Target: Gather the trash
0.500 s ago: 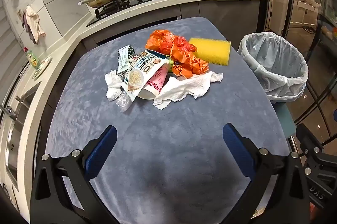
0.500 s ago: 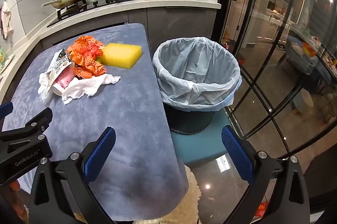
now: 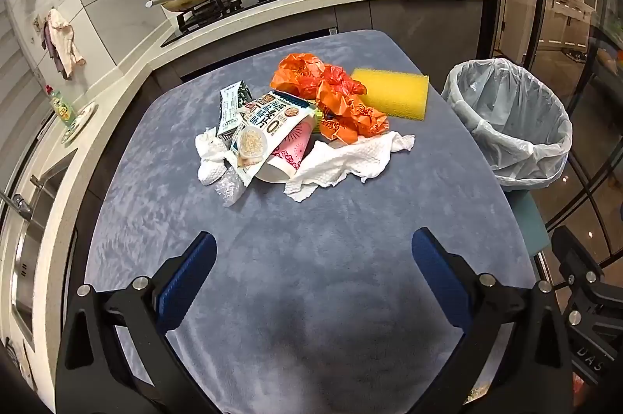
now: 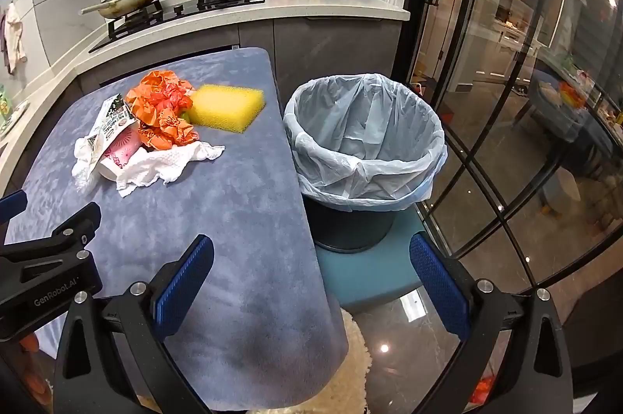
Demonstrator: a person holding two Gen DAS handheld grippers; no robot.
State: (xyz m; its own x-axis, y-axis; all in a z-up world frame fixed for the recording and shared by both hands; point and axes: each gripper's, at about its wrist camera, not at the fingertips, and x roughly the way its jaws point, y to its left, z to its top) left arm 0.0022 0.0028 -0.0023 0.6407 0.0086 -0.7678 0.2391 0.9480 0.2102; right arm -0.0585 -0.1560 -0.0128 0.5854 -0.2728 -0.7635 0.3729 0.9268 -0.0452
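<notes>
Right now both my claws hang spread wide and empty: left gripper (image 3: 313,258) over bare cloth (image 3: 311,297), right gripper (image 4: 311,266) over the cloth's edge. Ahead lies the trash heap: orange wrapper (image 3: 331,94), pouch (image 3: 268,129), tissue (image 3: 346,161), touching one another, sponge (image 3: 393,92) beside them. Just off the edge stands the lined bin (image 4: 366,141).

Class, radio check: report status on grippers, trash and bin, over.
Left gripper and right gripper open, empty. Trash pile untouched on table. Bin lined, nothing visible inside. Path clear.
</notes>
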